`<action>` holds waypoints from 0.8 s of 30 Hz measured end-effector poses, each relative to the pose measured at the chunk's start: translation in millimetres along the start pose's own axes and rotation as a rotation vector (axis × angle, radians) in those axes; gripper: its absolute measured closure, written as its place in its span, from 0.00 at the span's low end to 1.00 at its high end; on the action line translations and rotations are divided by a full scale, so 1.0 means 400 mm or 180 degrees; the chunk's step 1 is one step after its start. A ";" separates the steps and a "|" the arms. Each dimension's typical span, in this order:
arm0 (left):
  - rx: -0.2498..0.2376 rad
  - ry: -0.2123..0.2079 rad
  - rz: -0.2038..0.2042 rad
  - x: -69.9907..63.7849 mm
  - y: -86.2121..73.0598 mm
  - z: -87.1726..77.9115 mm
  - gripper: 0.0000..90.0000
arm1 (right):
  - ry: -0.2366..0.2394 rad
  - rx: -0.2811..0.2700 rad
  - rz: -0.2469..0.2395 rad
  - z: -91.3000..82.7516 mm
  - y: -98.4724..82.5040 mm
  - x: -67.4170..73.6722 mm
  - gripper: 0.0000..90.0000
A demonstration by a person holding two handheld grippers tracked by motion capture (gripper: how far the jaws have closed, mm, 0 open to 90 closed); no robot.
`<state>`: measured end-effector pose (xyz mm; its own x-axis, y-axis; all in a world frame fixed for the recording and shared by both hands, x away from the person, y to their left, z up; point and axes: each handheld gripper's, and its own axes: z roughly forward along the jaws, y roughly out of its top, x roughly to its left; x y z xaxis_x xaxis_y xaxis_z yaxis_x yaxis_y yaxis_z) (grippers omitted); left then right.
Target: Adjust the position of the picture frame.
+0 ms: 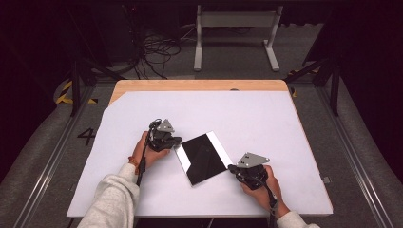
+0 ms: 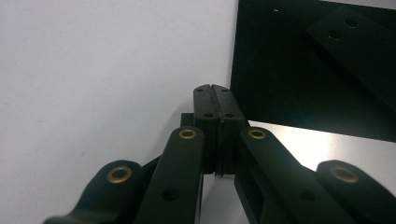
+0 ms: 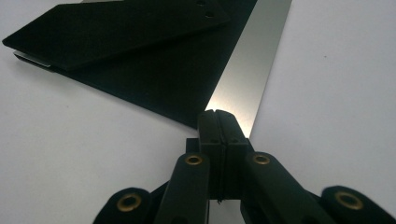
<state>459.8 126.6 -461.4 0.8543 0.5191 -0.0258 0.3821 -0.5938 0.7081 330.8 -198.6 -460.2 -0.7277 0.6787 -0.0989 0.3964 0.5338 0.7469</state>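
At the near desk edge: right tool (image 1: pixel 234 167), jaws closed, empty, tip at the panel's silver edge.
Panel (image 1: pixel 204 156): mid-desk, flat, black, glossy, silver strips on two sides.
Handling: likely thin, stiff, slippery; grip at edges.
Left tool (image 1: pixel 177 141): closed, empty, touching panel's far-left corner.

black panel (image 1: pixel 205 156) with silver edge strips on white table sheet (image 1: pixel 266 118).

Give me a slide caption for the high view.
Two hand-held grippers, left gripper and right gripper, both shut, flank a glossy black panel with silver edges on a white table.
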 end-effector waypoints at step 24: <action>0.0010 -0.0201 -0.0270 0.014 -0.018 -0.017 1.00 | -0.0062 -0.0022 0.0126 0.020 0.011 -0.033 1.00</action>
<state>459.6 137.8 -461.8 0.8393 0.5278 -0.1301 0.4551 -0.5514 0.6992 346.8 -201.1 -460.9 -0.7005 0.7089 -0.0821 0.4206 0.5030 0.7551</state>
